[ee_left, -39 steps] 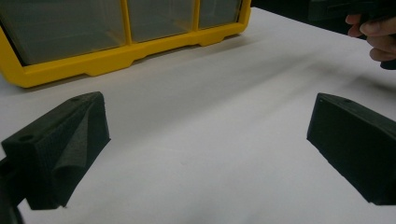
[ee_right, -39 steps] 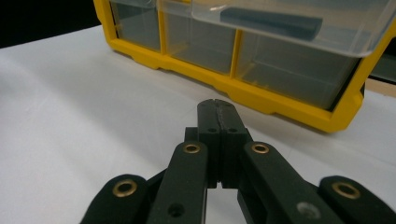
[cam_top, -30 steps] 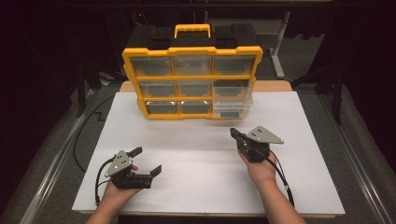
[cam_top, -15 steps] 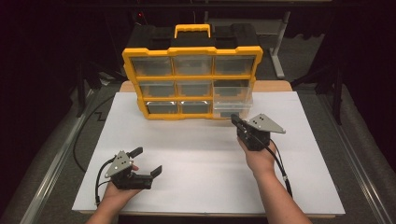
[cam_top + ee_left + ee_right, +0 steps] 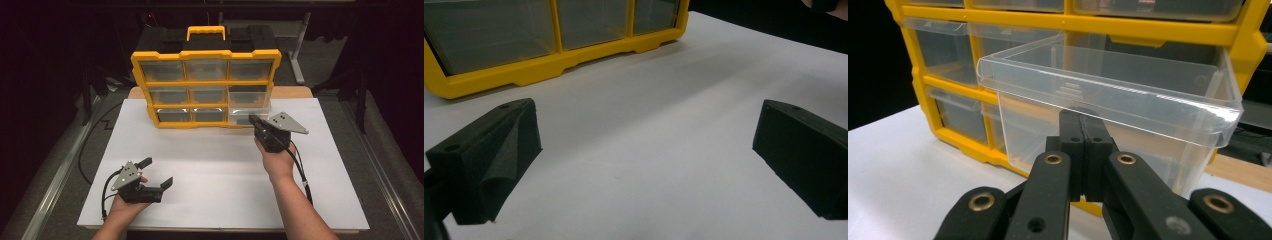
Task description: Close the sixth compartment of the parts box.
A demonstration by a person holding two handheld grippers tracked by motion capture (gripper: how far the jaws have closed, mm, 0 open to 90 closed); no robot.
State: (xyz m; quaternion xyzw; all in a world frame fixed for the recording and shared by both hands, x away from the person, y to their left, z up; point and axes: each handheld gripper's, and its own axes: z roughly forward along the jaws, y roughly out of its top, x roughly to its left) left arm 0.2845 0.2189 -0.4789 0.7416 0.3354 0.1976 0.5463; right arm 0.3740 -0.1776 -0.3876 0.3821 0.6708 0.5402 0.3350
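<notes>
A yellow organizer cabinet (image 5: 206, 52) with clear drawers stands at the back of the white table top (image 5: 220, 170). One clear drawer (image 5: 1108, 95) in its right column, below the top row, sticks out toward me (image 5: 249, 100). My right gripper (image 5: 253, 120) is shut with nothing between its jaws. Its tip (image 5: 1082, 125) rests against that drawer's front, just under the lip. My left gripper (image 5: 156, 171) lies near the table's front left, open and holding nothing. Its jaws (image 5: 649, 150) point at the cabinet's bottom row (image 5: 549, 70).
The cabinet has a yellow carry handle (image 5: 206, 31) on top. A wooden table edge (image 5: 292, 92) shows behind the white sheet. Black cables (image 5: 302, 175) trail from both grippers. Dark floor and metal stands surround the table.
My right gripper has moved forward from mid-table to the front of the protruding drawer. The left gripper has stayed where it was.
</notes>
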